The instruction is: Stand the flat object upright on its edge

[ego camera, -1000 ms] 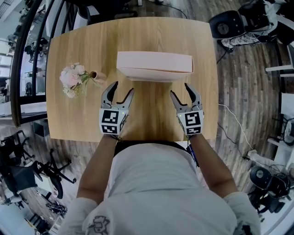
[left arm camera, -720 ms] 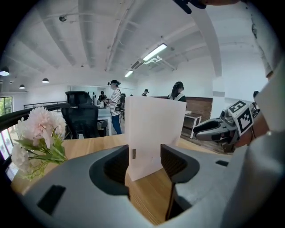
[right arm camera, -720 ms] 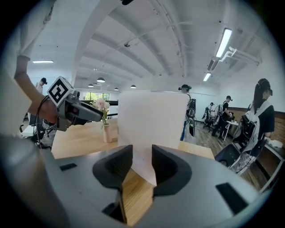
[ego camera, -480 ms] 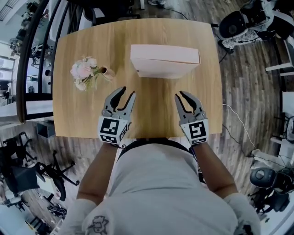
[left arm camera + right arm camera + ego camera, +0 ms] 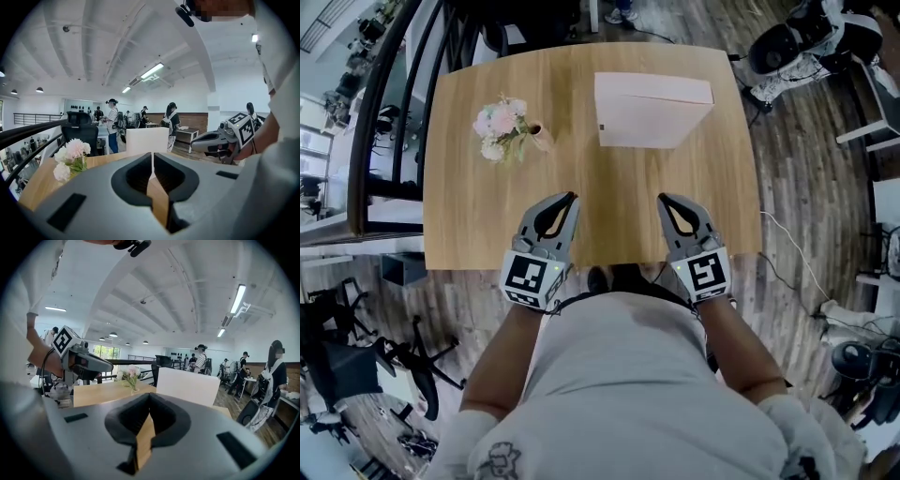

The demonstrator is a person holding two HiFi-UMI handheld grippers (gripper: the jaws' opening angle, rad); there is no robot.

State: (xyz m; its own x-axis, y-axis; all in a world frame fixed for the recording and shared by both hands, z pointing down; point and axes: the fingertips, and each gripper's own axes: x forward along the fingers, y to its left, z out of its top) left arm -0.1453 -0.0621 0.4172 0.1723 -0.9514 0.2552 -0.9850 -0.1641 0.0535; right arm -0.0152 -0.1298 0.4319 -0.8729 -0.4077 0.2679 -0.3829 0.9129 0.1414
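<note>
At the far right part of the table (image 5: 614, 183), the flat object (image 5: 645, 117), a pale box-like panel, stood on one long edge with its broad face toward the near side; both gripper views showed it as an upright white rectangle resting on the wood, nothing propping it. Left gripper (image 5: 569, 198) and right gripper (image 5: 662, 199) hung over the near side of the table, side by side, well apart from the panel and touching neither it nor each other. Jaws of both had just been closing; in each gripper's own view the tips met, with only bare wood seen through the hollow behind them, so both tongs were pinched together on nothing. Reading: the panel was left free on purpose, since the test of the task is that it stands unaided, and closed tongs held at a distance cannot nudge it. Flowers (image 5: 500, 122) sat to the panel's left, apart from it, and not on any line between tongs and panel. Judged the task as good as done: edge down, face vertical, nothing gripping it. Risk noted: a narrow base on a smooth top, so a knock to the table could tip it; whether the panel leaned slightly could not be told from the head view, whose steep angle skews it. People (image 5: 112, 123) stood beyond the table, not involved
</note>
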